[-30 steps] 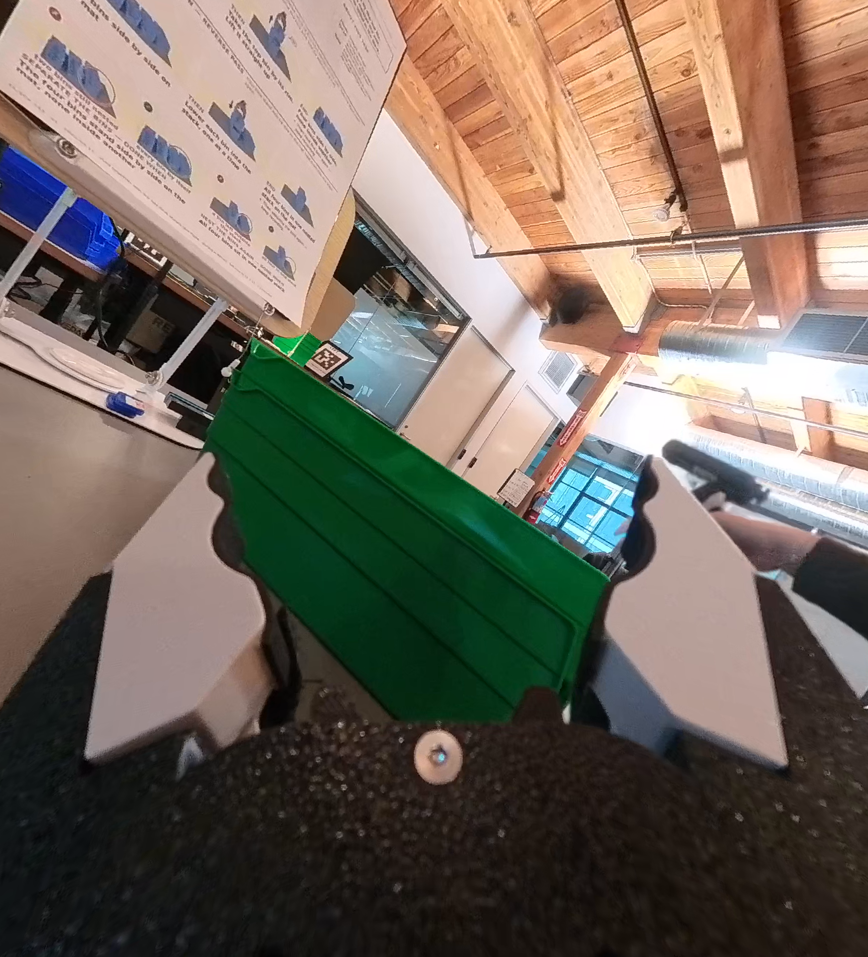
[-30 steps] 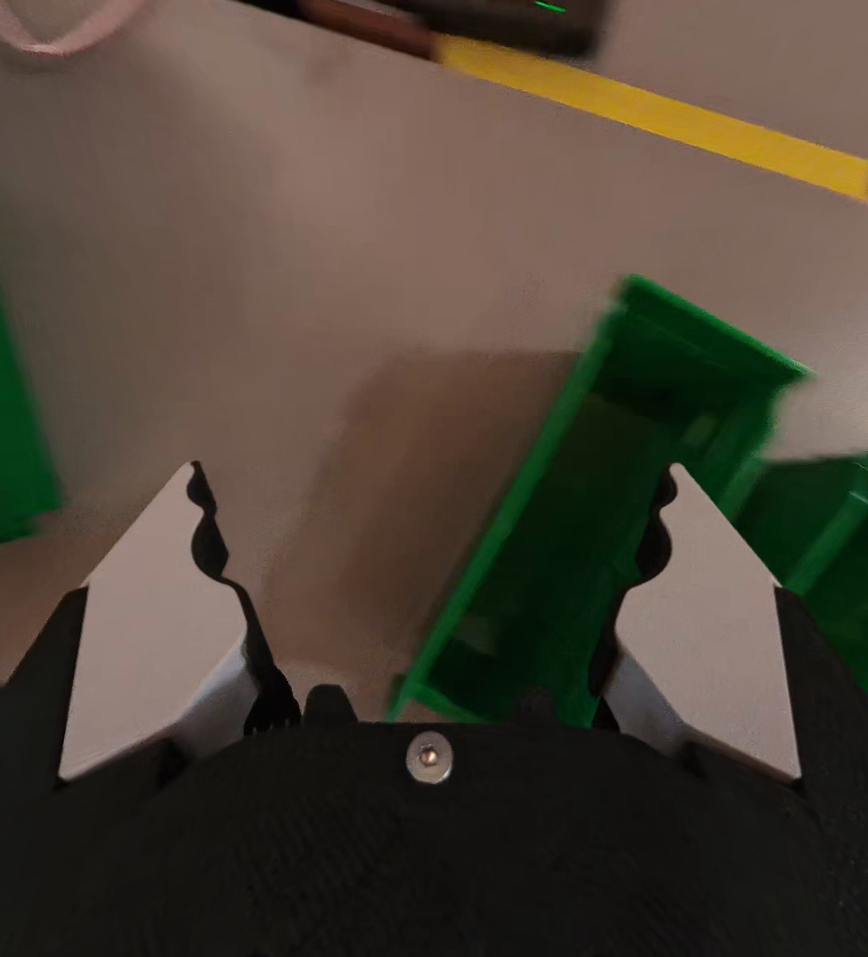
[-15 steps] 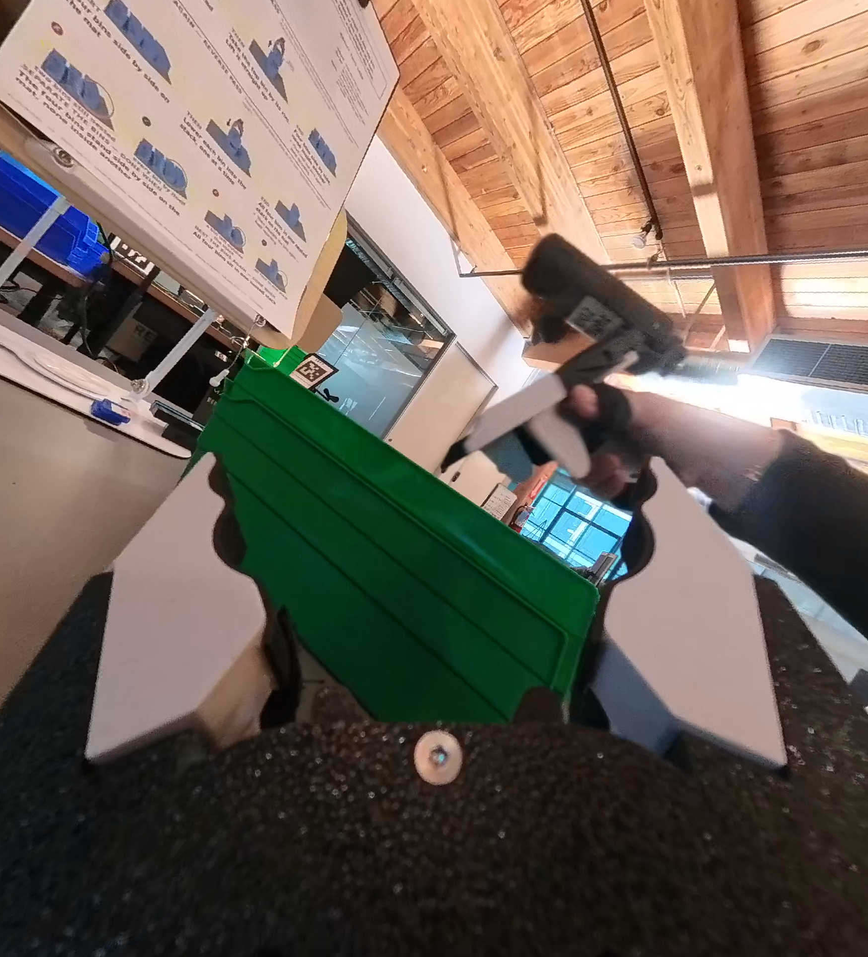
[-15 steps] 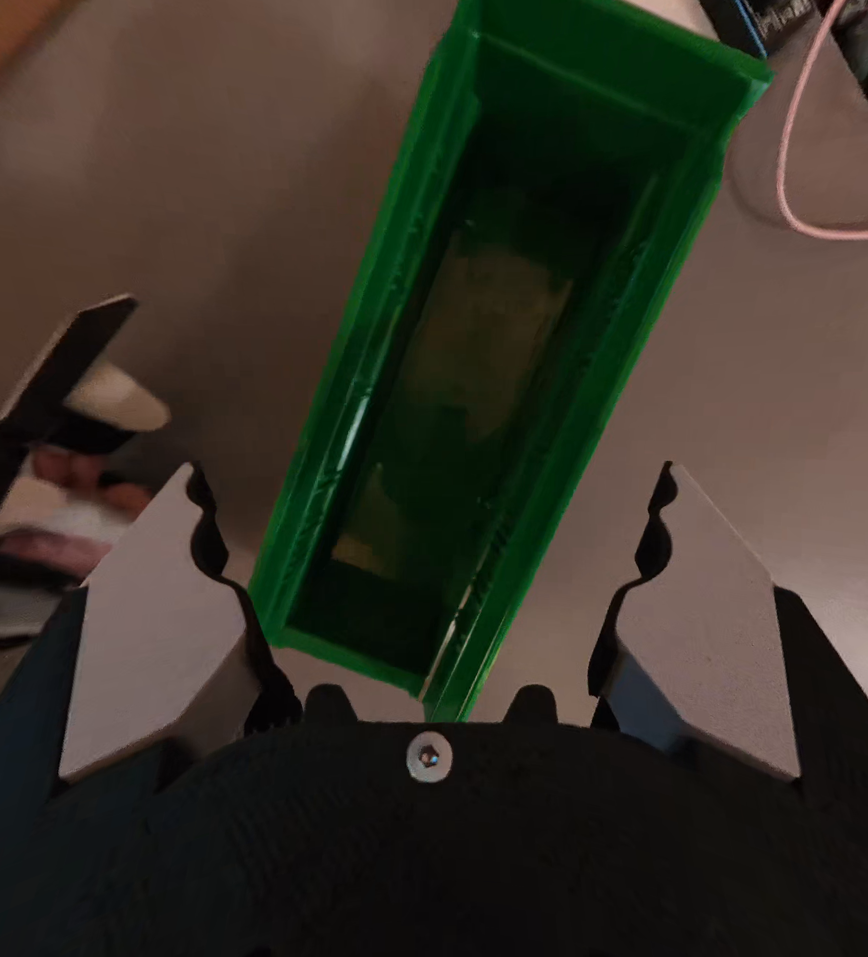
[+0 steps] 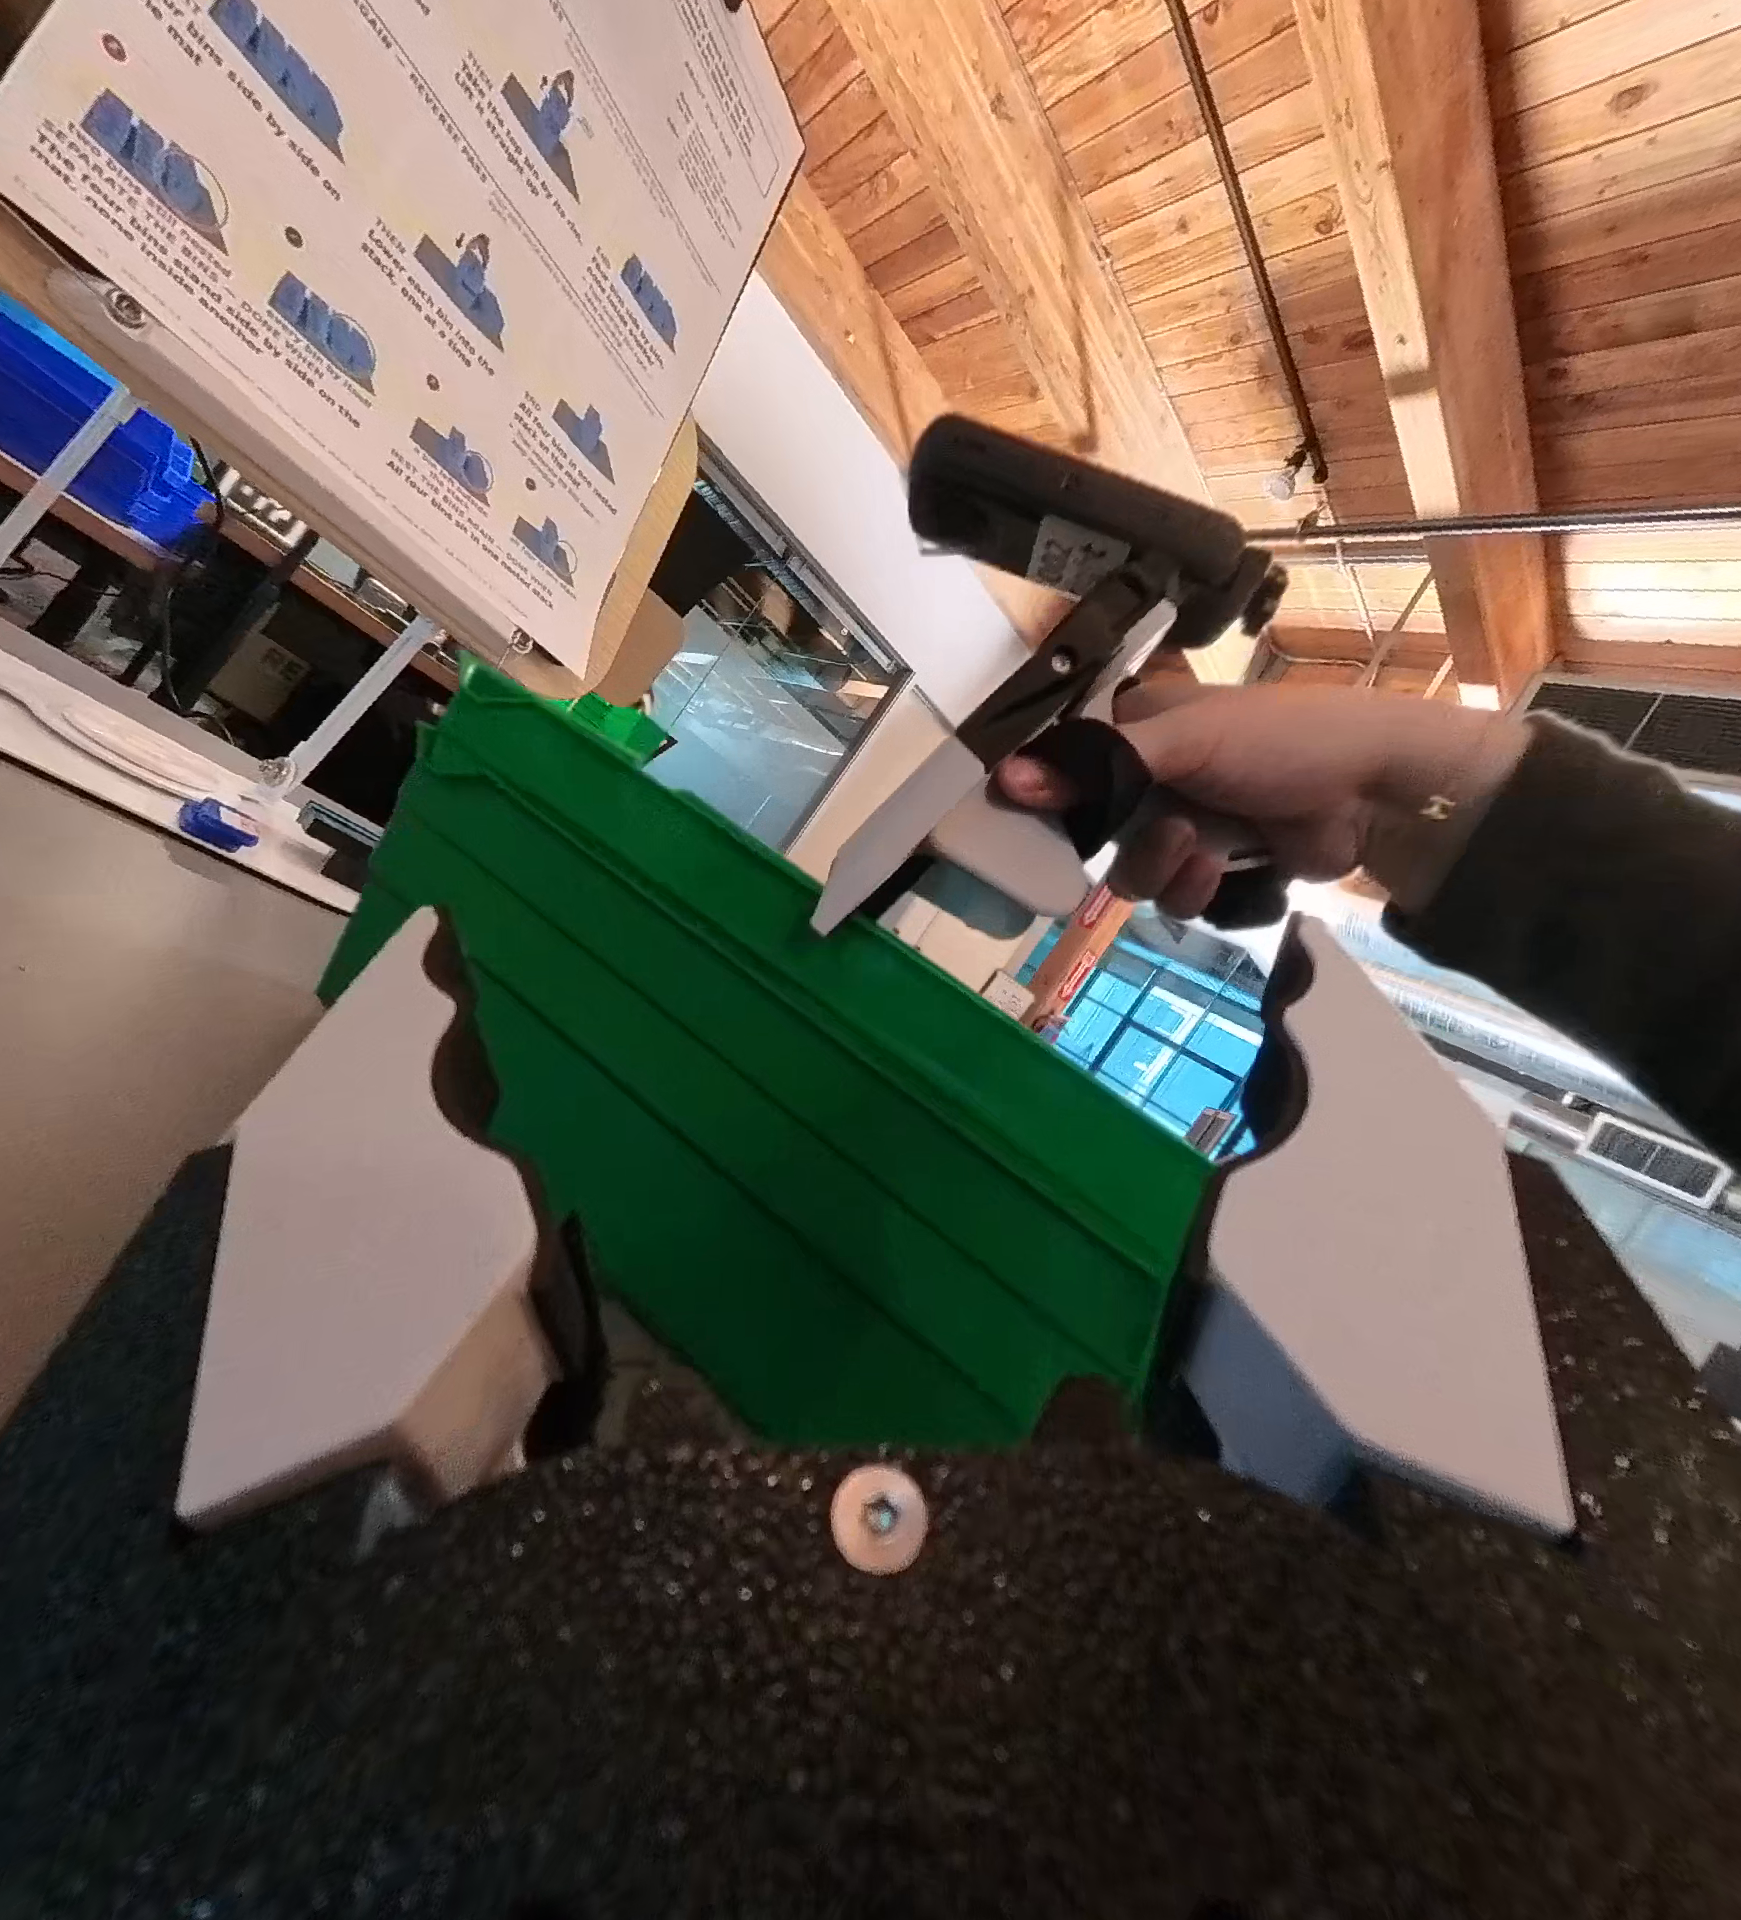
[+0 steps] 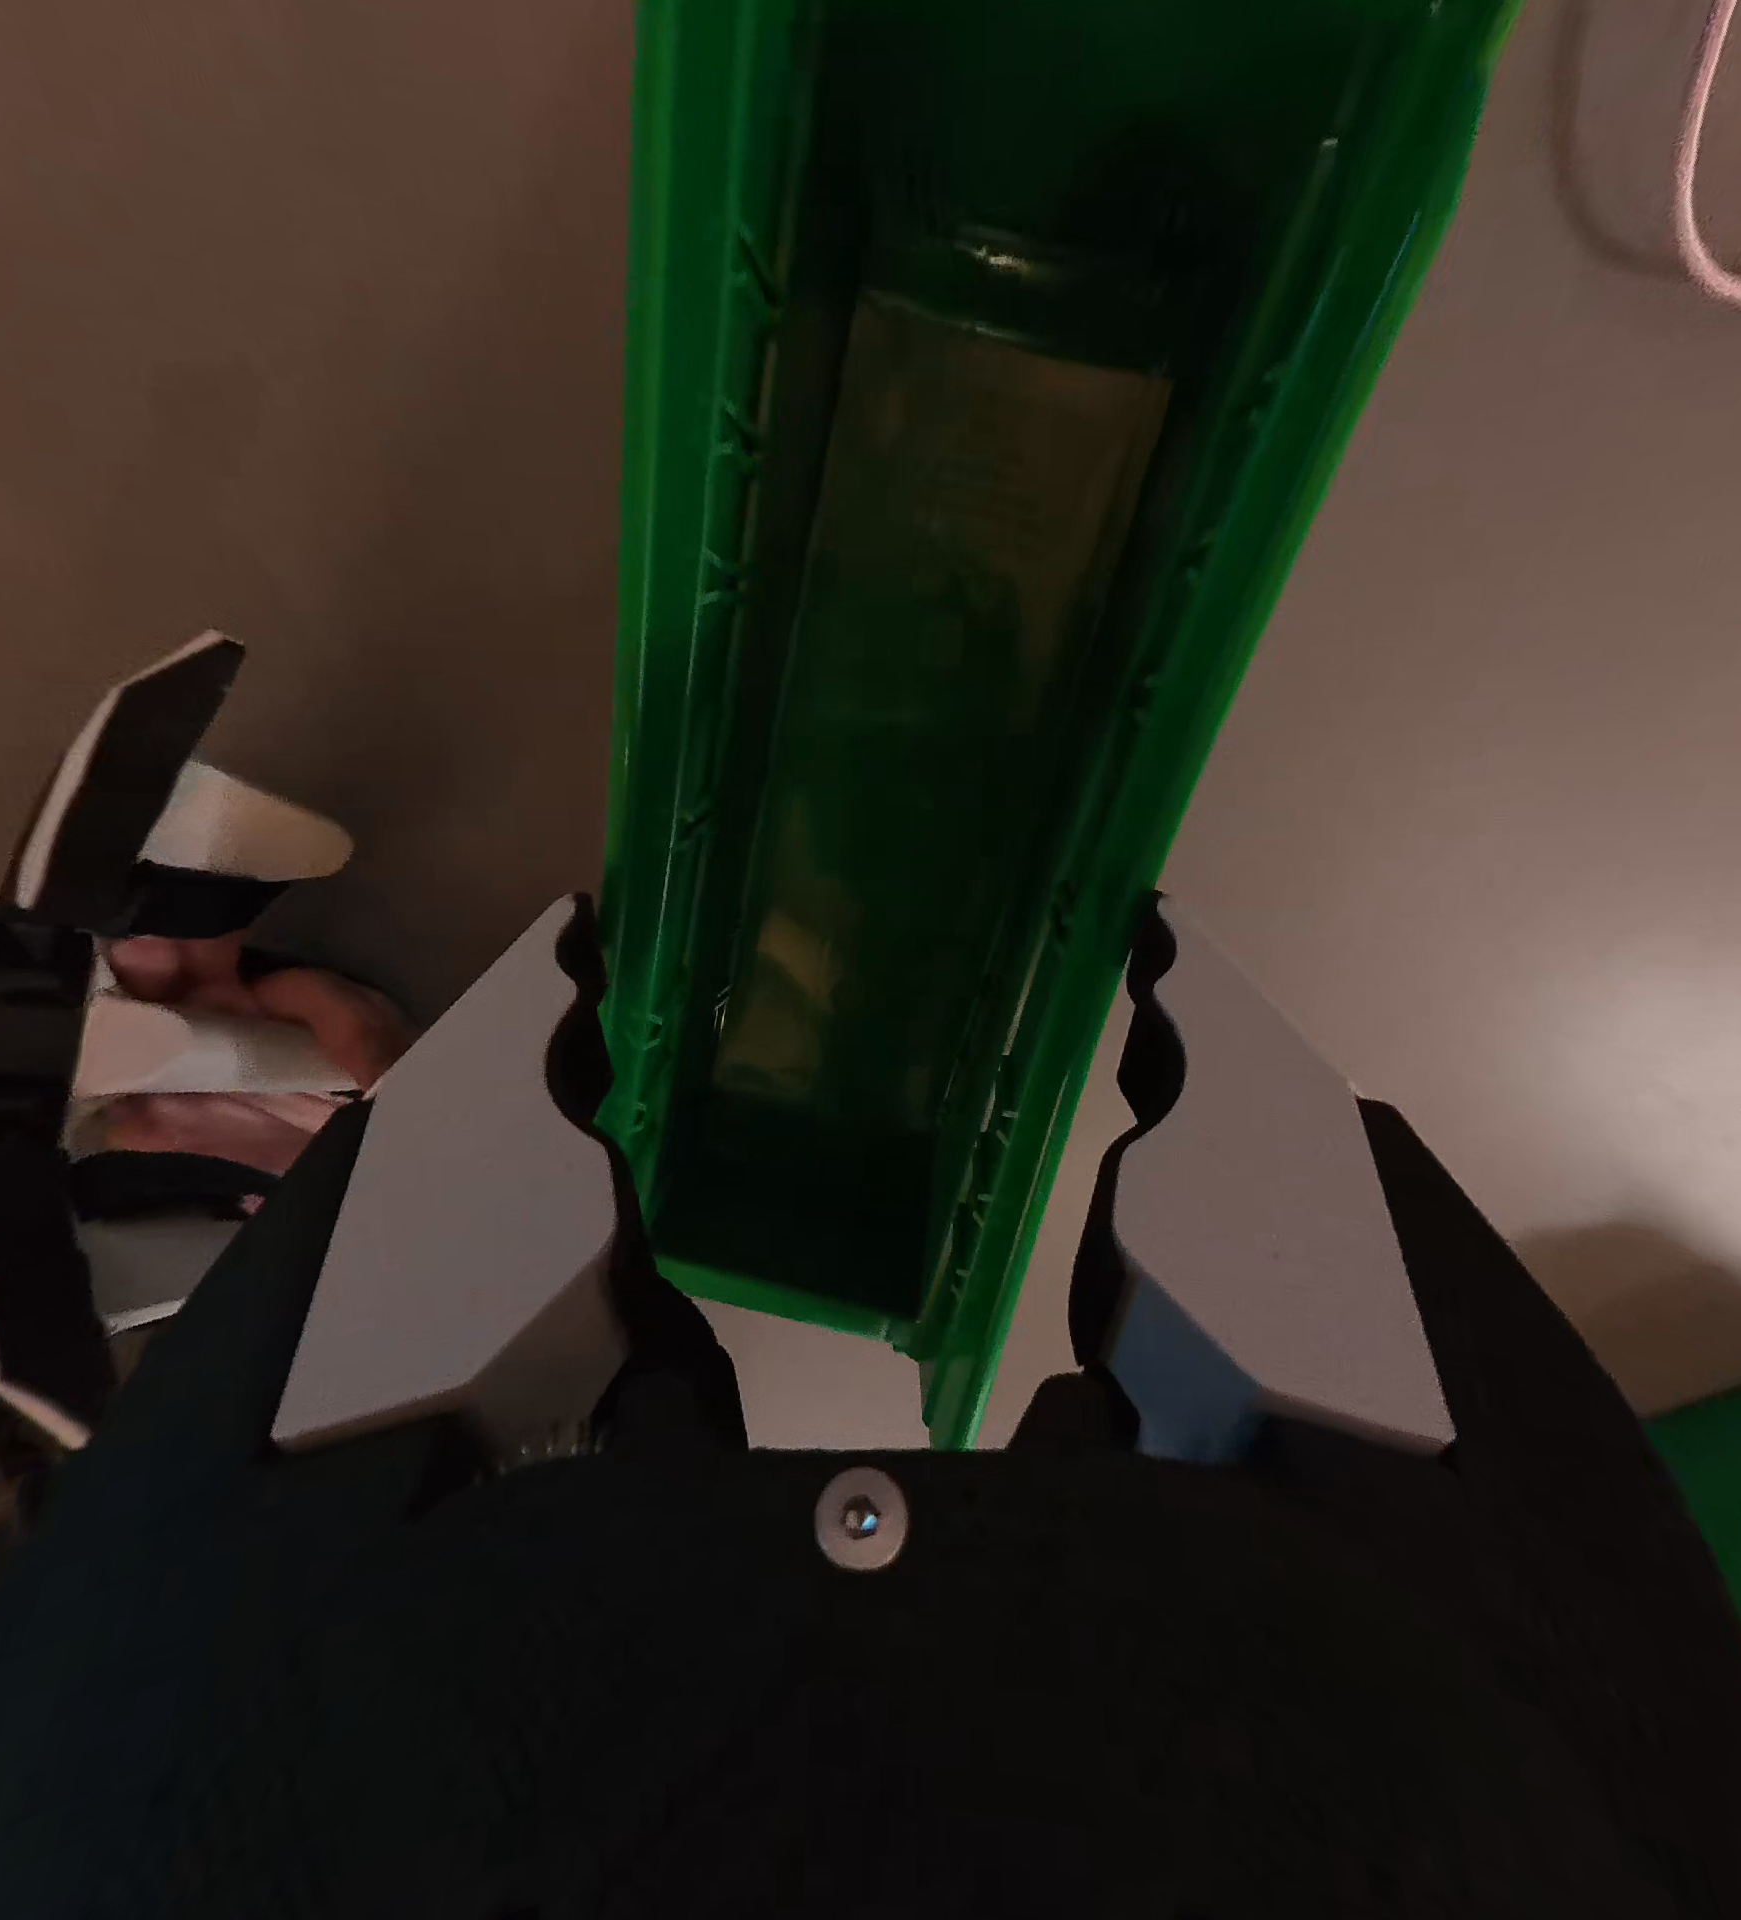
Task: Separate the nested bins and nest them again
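while spread, right tool (image 6: 866, 1049) straddles green bin (image 6: 959, 644).

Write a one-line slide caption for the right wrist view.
Right gripper descends with open jaws straddling the near end of the empty green bin on the grey table.

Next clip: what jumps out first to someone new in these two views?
The bright green plastic bin stack fills the centre of the left wrist view, between the open left tongs. Above it, the right tongs reach down to its top rim. The right wrist view looks straight down into the long green bin, its end between those tongs' fingers.
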The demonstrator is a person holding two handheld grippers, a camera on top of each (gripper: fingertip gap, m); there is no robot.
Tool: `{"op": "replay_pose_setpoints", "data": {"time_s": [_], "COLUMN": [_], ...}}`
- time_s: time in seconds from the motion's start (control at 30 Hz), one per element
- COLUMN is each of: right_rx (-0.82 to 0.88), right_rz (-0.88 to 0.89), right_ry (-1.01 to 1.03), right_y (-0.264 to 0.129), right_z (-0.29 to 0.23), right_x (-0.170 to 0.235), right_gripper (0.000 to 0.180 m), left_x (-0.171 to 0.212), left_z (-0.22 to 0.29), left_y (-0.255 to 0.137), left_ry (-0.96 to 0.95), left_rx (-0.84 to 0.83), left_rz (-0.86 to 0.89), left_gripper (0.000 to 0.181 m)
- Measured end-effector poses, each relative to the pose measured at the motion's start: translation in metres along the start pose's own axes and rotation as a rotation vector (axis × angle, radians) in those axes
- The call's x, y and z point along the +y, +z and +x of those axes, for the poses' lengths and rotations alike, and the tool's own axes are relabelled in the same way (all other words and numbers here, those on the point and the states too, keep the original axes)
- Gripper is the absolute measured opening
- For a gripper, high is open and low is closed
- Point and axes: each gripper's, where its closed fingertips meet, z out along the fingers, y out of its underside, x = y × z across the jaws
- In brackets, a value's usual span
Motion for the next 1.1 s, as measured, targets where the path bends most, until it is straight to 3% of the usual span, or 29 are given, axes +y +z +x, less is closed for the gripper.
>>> {"op": "replay_pose_setpoints", "data": {"time_s": [0.43,0.67,0.87,1.1], "right_rx": [-0.122,-0.129,-0.051,0.075], "right_rz": [0.135,0.219,0.238,0.161], "right_ry": [0.066,0.120,0.320,0.686], "right_y": [-0.048,-0.101,-0.123,-0.083], "right_z": [-0.011,0.027,0.123,0.234], "right_x": [-0.017,-0.007,0.050,0.156], "right_gripper": [0.102,0.102,0.102,0.101], "left_x": [0.000,0.000,0.002,0.003], "left_z": [0.000,0.000,0.001,0.004], "left_y": [0.000,0.000,0.001,0.001], "left_ry": [-0.005,-0.009,0.006,0.018], "left_rx": [0.002,0.005,0.005,0.015], "left_rz": [0.003,0.003,-0.009,-0.018], "left_gripper": [0.145,0.145,0.145,0.145]}}
